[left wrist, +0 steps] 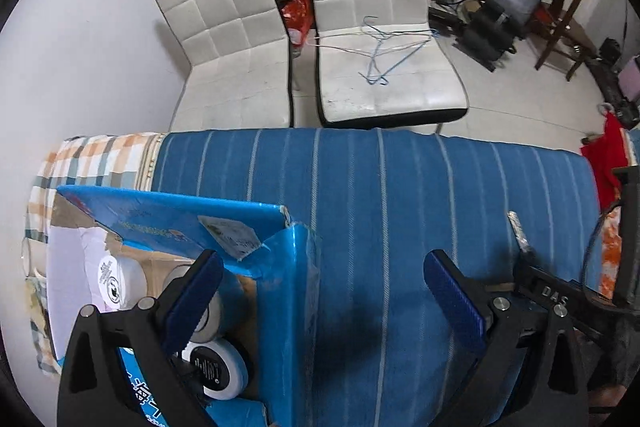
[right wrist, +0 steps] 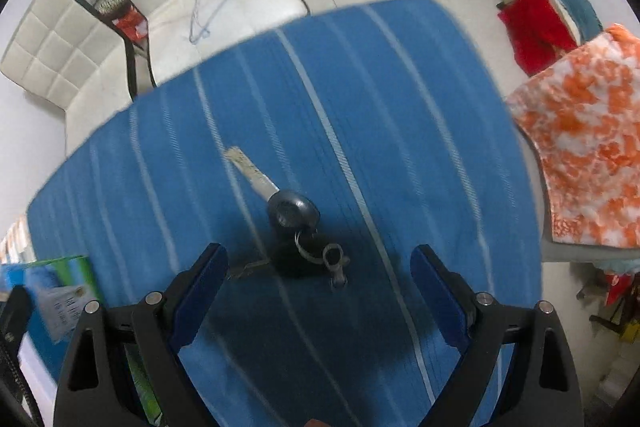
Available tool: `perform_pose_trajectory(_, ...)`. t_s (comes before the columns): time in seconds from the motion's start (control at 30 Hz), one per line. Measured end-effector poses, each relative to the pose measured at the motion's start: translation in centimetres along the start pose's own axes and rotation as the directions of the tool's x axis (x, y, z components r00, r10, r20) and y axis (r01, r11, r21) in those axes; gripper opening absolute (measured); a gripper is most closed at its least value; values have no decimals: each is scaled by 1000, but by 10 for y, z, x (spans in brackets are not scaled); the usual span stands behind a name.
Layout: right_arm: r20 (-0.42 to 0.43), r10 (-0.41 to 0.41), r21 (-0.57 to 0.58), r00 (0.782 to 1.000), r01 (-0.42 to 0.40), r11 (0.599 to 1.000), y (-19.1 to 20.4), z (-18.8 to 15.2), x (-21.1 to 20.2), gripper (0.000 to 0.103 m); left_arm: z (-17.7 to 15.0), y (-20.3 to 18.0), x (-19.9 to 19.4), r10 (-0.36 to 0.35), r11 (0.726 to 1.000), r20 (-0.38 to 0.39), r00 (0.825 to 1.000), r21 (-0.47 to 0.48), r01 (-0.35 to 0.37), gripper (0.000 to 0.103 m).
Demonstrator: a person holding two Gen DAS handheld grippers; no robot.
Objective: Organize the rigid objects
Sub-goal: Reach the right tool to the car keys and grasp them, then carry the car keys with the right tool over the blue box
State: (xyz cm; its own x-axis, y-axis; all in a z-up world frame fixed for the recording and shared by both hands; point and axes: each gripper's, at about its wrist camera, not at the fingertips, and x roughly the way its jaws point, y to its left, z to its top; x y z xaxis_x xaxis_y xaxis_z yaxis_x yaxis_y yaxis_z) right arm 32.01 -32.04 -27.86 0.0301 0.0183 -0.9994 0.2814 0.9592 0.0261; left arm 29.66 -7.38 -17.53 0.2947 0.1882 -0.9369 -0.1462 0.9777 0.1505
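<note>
A bunch of keys point(right wrist: 294, 227) with dark round heads and a silver blade lies on the blue striped cloth point(right wrist: 360, 107). My right gripper point(right wrist: 320, 291) is open just above and behind the keys, with nothing between its fingers. My left gripper point(left wrist: 324, 295) is open and empty over the right wall of a blue cardboard box point(left wrist: 298, 307). The box holds round white tape rolls point(left wrist: 218, 367). In the left wrist view the key blade point(left wrist: 518, 231) and the right gripper's body point(left wrist: 560, 299) show at the right.
Two white padded chairs point(left wrist: 380, 27) stand beyond the table's far edge, one with wire hangers on its seat. An orange and white cloth point(right wrist: 592, 147) lies at the right. A red cloth point(right wrist: 532, 23) and gym gear are farther back.
</note>
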Motion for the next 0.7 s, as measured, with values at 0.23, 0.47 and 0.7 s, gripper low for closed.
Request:
perform_pose_trajectory(0.23, 18, -48, -17, 999, 48, 999, 8, 9, 24, 94, 3, -3, 13, 35, 999, -15, 999, 6, -35, 103)
perform_pose_trajectory(0.47, 80, -58, -61, 995, 63, 996, 30, 0, 13, 41, 1, -1, 16, 38, 999, -26, 999, 13, -37, 103)
perform_pose_trajectory(0.7, 124, -65, -73, 990, 74, 995, 33, -13, -3, 33, -3, 0, 6, 25, 999, -7, 1000, 29, -25, 103)
